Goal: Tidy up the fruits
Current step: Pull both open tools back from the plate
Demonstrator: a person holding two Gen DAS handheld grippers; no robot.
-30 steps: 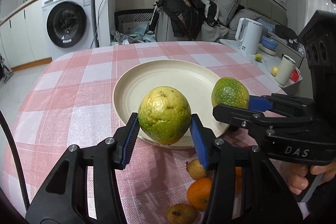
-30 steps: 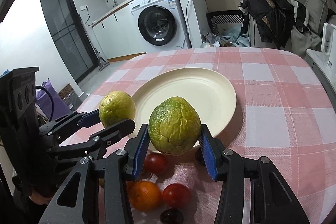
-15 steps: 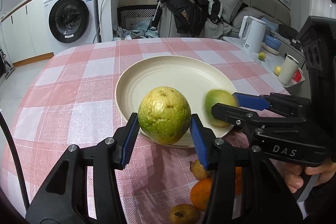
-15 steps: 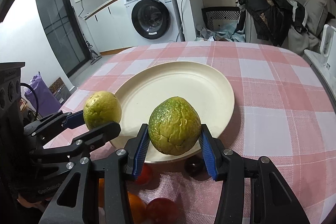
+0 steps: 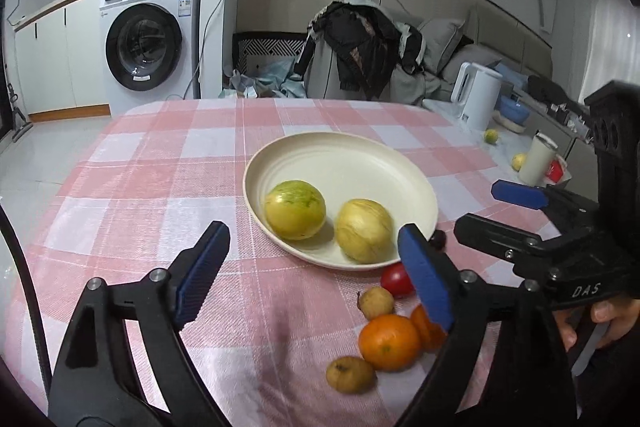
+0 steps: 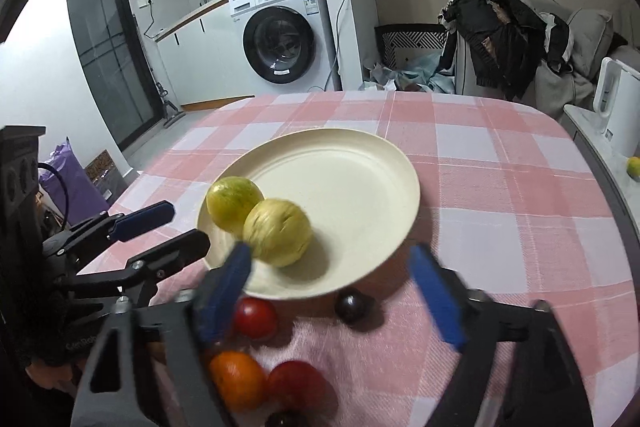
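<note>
Two yellow-green fruits lie side by side on the near part of the cream plate: the left fruit and the right fruit, which looks blurred. My left gripper hangs just short of the plate's near rim, its jaws opening with nothing between them. My right gripper is also opening and empty, over the plate's near edge. An orange, a tomato and small brown fruits lie on the checked cloth.
A dark plum and a red tomato sit by the plate's near rim. Beyond the table's right edge stand a white kettle and a cup. A washing machine and a clothes-draped chair stand behind.
Both grippers have let go of their fruits, which now lie on the plate. Both pairs of jaws have swung wide, and the left gripper has drawn back slightly.
</note>
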